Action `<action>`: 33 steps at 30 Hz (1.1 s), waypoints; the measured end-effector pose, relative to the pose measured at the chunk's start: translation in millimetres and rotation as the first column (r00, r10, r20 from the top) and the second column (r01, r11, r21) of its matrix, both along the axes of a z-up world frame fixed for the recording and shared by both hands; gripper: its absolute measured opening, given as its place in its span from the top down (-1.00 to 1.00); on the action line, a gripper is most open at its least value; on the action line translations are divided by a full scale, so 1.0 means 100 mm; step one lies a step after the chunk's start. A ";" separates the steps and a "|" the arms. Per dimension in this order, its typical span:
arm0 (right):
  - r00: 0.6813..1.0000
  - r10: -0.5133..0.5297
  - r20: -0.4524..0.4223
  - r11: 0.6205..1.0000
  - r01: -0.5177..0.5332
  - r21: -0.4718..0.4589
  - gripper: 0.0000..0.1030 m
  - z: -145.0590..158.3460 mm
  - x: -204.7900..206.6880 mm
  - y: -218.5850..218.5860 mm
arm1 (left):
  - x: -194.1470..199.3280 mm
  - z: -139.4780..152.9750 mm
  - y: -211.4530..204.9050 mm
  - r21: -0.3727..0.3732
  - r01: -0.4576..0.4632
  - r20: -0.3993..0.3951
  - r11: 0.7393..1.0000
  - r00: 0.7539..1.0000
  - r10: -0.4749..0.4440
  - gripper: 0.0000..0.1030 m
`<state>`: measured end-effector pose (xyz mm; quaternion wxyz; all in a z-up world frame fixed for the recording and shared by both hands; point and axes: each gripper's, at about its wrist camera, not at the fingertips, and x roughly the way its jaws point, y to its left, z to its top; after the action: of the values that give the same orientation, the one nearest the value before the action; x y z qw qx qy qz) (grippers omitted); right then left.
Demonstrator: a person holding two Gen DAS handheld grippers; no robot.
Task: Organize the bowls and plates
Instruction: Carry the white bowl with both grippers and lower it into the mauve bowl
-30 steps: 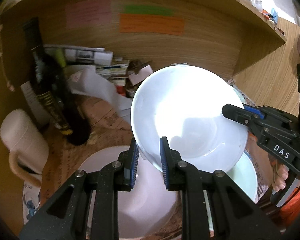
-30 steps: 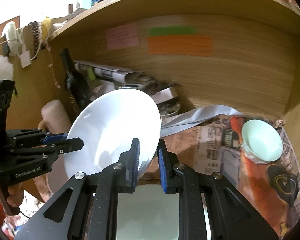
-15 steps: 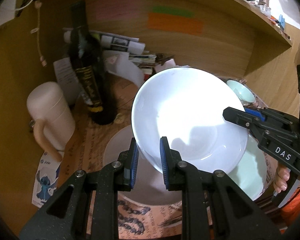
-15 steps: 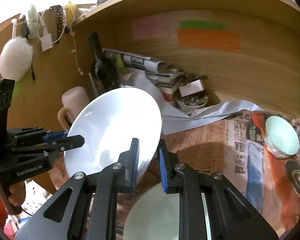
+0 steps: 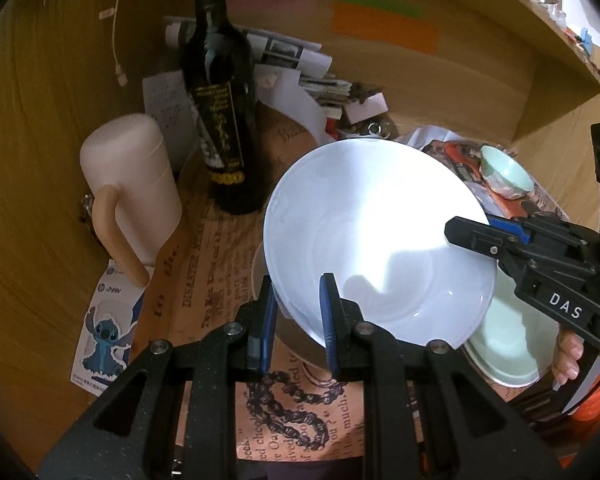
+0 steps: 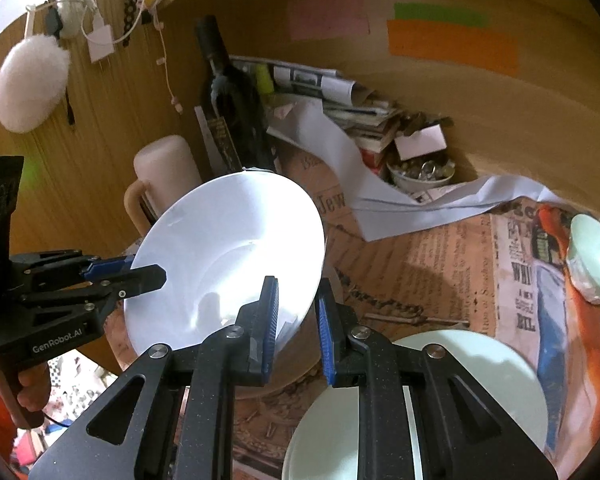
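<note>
Both grippers, left gripper (image 5: 296, 320) and right gripper (image 6: 298, 328), have jaws clamped on the white plate (image 5: 376, 240), tilted above the desk (probably bound for the pale dish (image 5: 300, 344) beneath), needing a level lowering.

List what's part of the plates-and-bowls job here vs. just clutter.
Job: white plate held by both tongs, left and right; green plate; small green bowl; pale dish under the white plate.
Clutter: wine bottle; pink jug; newspaper; sticky notes.
</note>
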<state>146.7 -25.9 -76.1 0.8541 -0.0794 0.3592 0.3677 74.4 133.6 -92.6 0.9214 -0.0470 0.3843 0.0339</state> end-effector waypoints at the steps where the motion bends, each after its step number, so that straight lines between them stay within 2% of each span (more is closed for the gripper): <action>1: 1.000 0.000 -0.006 1.000 -0.001 -0.005 0.67 -0.02 0.01 0.01 | 0.00 -0.01 0.01 -0.001 -0.001 -0.003 1.000 1.000 0.001 0.60; 15: 0.998 0.001 -0.067 0.998 -0.005 -0.064 0.67 -0.28 0.10 0.11 | 0.07 -0.19 0.04 0.031 0.006 -0.032 0.999 0.999 -0.005 0.60; 23: 0.996 0.025 -0.086 0.995 -0.033 -0.091 0.64 -0.37 0.11 0.16 | 0.09 -0.22 0.00 0.101 -0.003 -0.027 0.995 1.000 0.006 0.60; 29: 0.999 0.038 -0.036 0.989 -0.043 -0.139 0.60 -0.40 0.04 0.22 | 0.09 -0.24 0.02 0.098 -0.005 -0.041 0.995 0.999 0.009 0.60; 33: 0.999 0.040 -0.035 0.989 -0.044 -0.139 0.60 -0.40 0.05 0.21 | 0.10 -0.24 0.02 0.100 -0.002 -0.042 0.995 0.999 0.006 0.60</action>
<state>152.0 -5.1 -116.5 0.8326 -0.1408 0.3960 0.3608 84.3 135.4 -116.8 0.9142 -0.0008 0.4013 0.0562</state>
